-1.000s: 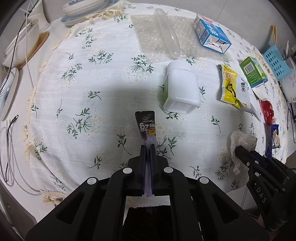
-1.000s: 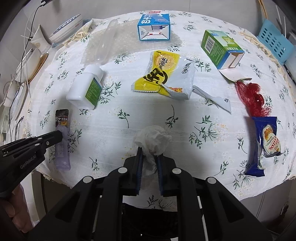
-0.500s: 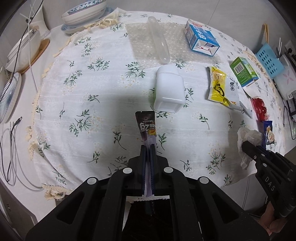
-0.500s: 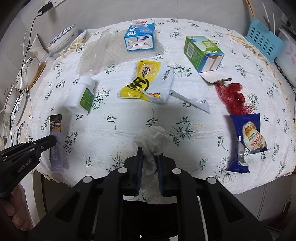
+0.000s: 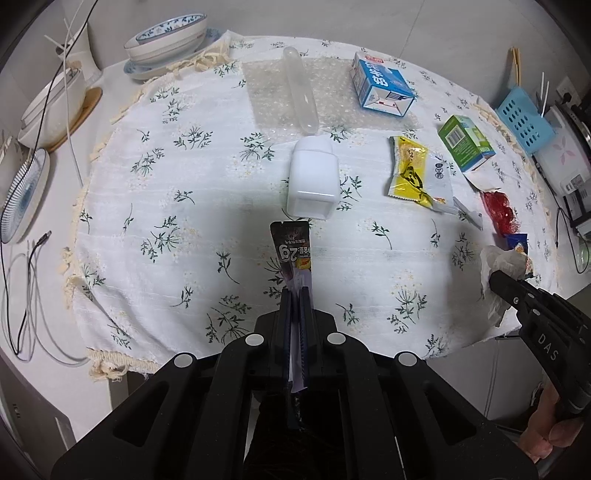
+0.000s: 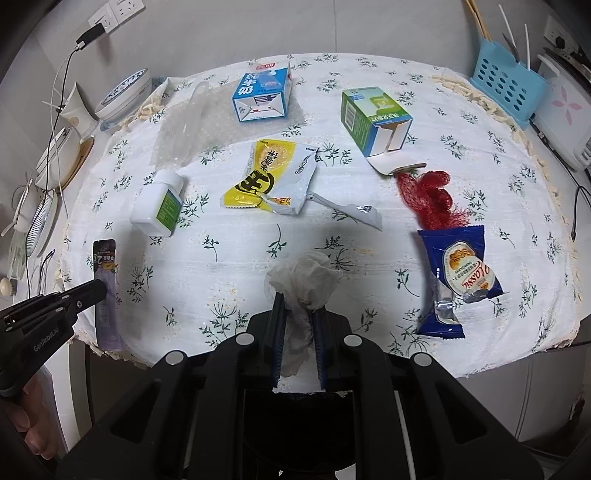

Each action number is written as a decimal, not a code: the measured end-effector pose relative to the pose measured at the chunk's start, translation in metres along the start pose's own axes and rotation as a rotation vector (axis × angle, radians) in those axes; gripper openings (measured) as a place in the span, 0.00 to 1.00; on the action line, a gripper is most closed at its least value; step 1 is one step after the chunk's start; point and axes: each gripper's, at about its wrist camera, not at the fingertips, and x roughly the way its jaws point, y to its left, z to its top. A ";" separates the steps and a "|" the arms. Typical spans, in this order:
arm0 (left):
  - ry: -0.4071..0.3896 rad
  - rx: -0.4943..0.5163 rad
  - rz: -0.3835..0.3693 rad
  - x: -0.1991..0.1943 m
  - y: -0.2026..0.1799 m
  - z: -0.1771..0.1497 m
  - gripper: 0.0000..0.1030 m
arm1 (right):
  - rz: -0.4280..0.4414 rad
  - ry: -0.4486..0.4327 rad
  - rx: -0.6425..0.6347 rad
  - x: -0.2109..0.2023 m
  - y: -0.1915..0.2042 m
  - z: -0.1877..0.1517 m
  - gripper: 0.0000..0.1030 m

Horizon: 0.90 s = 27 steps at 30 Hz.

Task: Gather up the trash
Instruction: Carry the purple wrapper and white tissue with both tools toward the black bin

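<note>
My left gripper (image 5: 294, 292) is shut on a narrow dark stick sachet (image 5: 293, 251), held up over the near edge of the floral tablecloth (image 5: 192, 206). My right gripper (image 6: 298, 298) is shut on a crumpled white tissue (image 6: 304, 277), also lifted above the cloth's near edge. From the right wrist view the sachet (image 6: 105, 280) and the left gripper (image 6: 99, 286) show at lower left. Seen from the left wrist, the tissue (image 5: 502, 262) and the right gripper (image 5: 496, 277) appear at the right.
On the cloth lie a white bottle (image 6: 159, 206), a yellow wrapper (image 6: 269, 177), a blue carton (image 6: 260, 98), a green carton (image 6: 373, 118), red netting (image 6: 428, 199), a blue snack wrapper (image 6: 458, 273) and bubble wrap (image 5: 288, 92). Bowls (image 5: 166, 35) stand back left, a blue basket (image 6: 506, 85) back right.
Both grippers have risen and drawn back toward the table's near edge, keeping the sachet and the tissue. More of the table and its front drop now shows.
</note>
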 end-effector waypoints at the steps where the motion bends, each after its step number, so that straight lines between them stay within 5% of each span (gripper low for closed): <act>1: -0.003 0.001 -0.002 -0.002 -0.001 -0.001 0.03 | -0.001 -0.004 -0.001 -0.002 0.000 -0.001 0.13; 27: -0.069 0.034 -0.056 -0.048 -0.041 -0.040 0.03 | 0.001 -0.089 0.000 -0.062 -0.029 -0.030 0.13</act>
